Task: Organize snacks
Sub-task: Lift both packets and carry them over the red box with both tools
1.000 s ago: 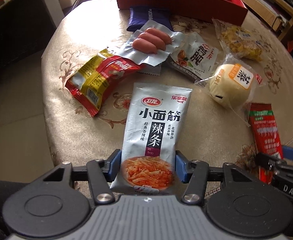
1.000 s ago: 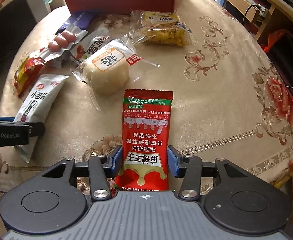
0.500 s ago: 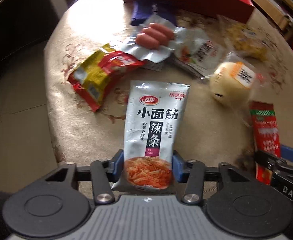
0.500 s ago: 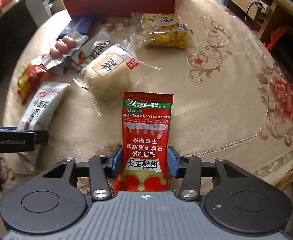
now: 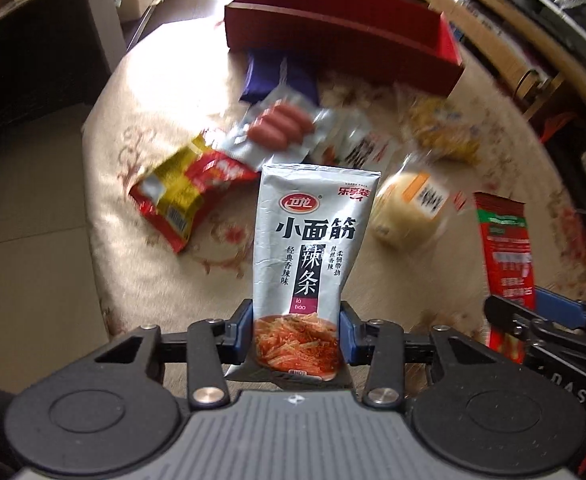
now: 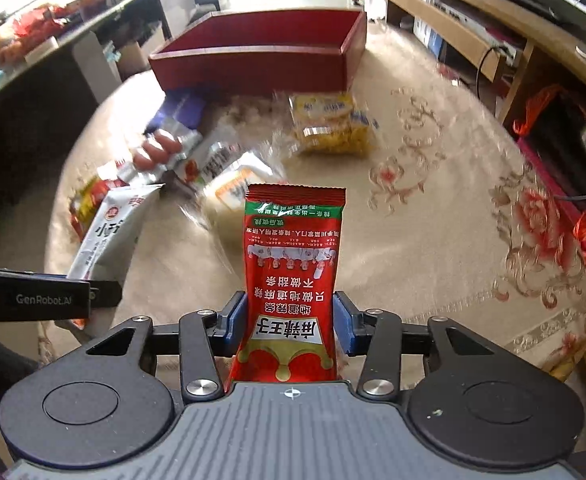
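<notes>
My left gripper [image 5: 296, 330] is shut on a silver latiao packet [image 5: 309, 248] and holds it upright above the table. My right gripper [image 6: 291, 326] is shut on a red spicy-strip packet [image 6: 293, 264], also lifted off the table. Each held packet shows in the other view: the red one [image 5: 507, 248] at the right, the silver one [image 6: 111, 228] at the left. A red open box [image 6: 261, 56] stands at the far side of the round table; it also shows in the left wrist view [image 5: 345, 40].
On the cream embroidered tablecloth [image 6: 433, 208] lie a sausage pack [image 5: 281, 128], a red-yellow packet [image 5: 185, 192], a blue packet [image 5: 273, 76], a wrapped bun [image 5: 411, 208], a yellow snack bag [image 6: 333, 128] and a white packet [image 5: 357, 152]. Shelves stand to the right, a dark counter to the left.
Both grippers have risen with their packets lifted off the table and tilted toward the red box, which now shows more fully. The other snacks have not moved.
</notes>
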{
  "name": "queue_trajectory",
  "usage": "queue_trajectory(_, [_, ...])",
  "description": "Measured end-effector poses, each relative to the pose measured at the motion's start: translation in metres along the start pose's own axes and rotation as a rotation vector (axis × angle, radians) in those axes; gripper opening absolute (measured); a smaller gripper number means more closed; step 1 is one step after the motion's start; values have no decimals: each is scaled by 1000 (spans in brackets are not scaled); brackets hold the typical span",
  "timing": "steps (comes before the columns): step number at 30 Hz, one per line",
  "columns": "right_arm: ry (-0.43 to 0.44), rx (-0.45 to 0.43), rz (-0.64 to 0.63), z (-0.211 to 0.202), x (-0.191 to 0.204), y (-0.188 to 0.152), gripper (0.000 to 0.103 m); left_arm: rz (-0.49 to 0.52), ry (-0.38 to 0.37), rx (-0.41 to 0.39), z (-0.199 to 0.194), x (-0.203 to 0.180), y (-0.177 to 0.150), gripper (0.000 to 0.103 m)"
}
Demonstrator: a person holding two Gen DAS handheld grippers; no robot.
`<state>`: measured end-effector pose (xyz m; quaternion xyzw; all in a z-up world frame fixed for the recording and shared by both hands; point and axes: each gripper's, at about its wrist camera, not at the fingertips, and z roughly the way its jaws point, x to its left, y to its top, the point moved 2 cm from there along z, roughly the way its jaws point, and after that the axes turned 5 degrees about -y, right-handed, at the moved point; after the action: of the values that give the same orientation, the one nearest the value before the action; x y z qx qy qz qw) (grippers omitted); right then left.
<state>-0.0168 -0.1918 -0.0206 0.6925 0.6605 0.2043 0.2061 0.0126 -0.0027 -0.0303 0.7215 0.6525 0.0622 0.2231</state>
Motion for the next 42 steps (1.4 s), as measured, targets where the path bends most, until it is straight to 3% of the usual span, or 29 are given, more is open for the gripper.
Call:
queue_trajectory(15, [34,-51,16,27,9,88,52,-10,-34,-88,10,-6,97,38])
queue_trajectory(31, [49,-106,49,61,6,173,52,10,-8,-169,33,-22,205,38])
queue_trajectory(42, [35,-112,70,91,1,215,52,-20,11,-191,62,-24,259,38])
